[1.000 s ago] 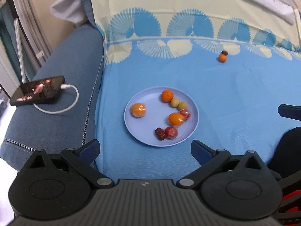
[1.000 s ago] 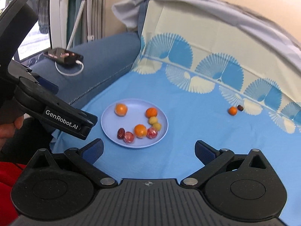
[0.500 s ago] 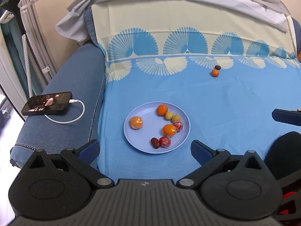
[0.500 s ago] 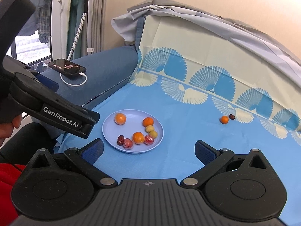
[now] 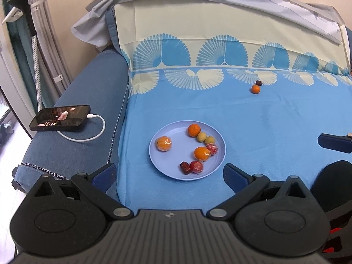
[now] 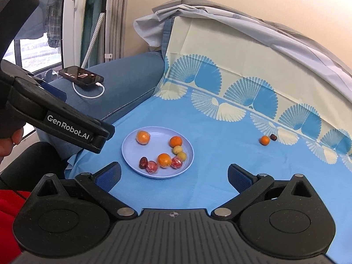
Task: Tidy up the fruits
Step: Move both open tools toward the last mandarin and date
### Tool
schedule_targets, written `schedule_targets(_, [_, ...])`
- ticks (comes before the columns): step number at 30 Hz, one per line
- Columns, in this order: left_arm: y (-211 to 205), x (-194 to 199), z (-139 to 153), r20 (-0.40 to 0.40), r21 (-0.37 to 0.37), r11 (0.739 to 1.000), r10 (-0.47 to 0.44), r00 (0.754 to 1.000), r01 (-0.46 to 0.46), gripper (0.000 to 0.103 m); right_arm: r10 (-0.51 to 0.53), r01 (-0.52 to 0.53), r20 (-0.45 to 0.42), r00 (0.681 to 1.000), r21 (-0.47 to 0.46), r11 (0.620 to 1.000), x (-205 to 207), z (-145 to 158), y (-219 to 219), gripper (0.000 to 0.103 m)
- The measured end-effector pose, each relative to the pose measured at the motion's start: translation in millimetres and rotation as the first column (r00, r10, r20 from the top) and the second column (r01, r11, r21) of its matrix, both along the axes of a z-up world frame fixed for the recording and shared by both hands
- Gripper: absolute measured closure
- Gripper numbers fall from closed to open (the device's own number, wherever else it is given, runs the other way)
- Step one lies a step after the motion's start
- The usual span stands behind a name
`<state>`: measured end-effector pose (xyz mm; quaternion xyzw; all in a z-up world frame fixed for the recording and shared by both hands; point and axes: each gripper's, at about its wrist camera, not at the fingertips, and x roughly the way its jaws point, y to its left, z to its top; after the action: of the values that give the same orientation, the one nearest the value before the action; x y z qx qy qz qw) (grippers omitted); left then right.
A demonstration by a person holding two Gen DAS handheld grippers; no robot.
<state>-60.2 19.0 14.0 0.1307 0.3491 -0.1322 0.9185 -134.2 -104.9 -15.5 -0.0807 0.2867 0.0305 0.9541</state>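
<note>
The plate (image 5: 173,171) sits on the blue cloth (image 5: 275,118) with most of the fruit on it. One orange (image 5: 255,89) and a dark date (image 5: 259,83) touching it lie far right, well apart. Both the left gripper (image 5: 169,172) and right gripper (image 6: 173,175) hang above the near edge, jaws spread wide, empty. Compared to a second ago they've pulled back, so the plate looks further off.

A home living room: a blue fabric sofa (image 5: 72,101) draped with a fan-patterned sheet (image 5: 220,101), a smartphone (image 5: 60,121) charging on its armrest, a garment steamer (image 5: 26,22) and window (image 6: 30,48) alongside.
</note>
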Motion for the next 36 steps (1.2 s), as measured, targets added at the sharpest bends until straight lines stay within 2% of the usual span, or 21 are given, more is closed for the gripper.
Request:
schedule_targets(17, [-10.2, 18.4, -8.0, -0.039, 0.010, 1.000, -0.003, 0.999, 0.003, 0.000, -0.010, 0.011, -0.043, 0.999, 0.032, 0.999, 13.3, -12.1, -10.6, 0.001])
schedule_targets(36, [-49.2, 64.5, -26.1, -0.114, 0.027, 0.999, -0.032, 0.993, 0.035, 0.000, -0.141, 0.152, -0.098, 0.985, 0.120, 0.981, 42.2, -30.6, -63.1, 0.001])
